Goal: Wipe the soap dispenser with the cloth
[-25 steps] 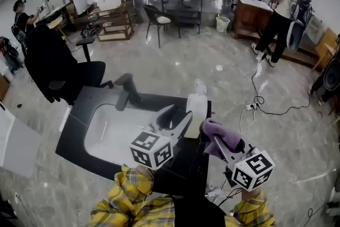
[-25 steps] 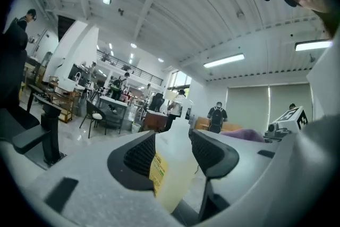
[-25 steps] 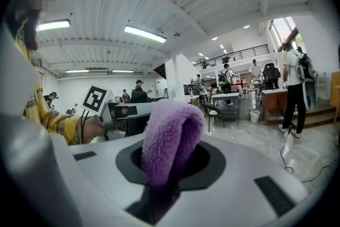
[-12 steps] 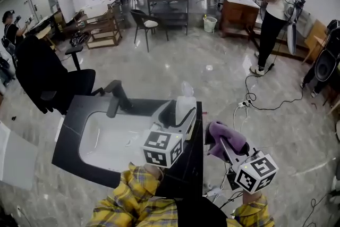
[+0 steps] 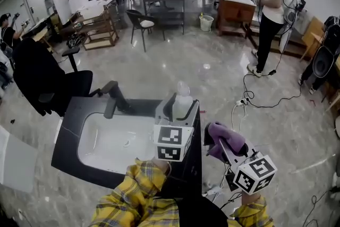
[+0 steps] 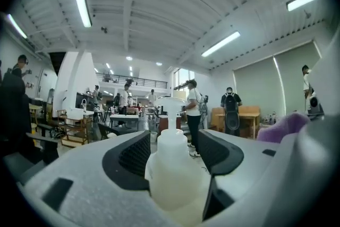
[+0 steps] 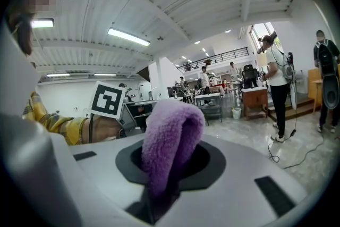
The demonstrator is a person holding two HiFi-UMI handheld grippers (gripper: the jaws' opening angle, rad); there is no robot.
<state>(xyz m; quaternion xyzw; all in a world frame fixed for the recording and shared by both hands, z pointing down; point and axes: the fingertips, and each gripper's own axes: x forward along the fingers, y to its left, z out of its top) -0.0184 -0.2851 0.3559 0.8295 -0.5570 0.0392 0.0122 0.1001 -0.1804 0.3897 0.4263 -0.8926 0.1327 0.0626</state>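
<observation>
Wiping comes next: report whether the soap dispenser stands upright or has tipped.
Upright. The soap dispenser stands on the dark counter by the sink, pump head on top; the left gripper view also shows it vertical.

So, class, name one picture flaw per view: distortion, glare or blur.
Head view: fisheye bends the room's edges; bright reflections glare on the glossy grey floor. Left gripper view: the translucent white plastic soap dispenser looms close and soft, ceiling strip lights blown out. Right gripper view: the fluffy purple cloth is fairly sharp, corners vignetted black.
</observation>
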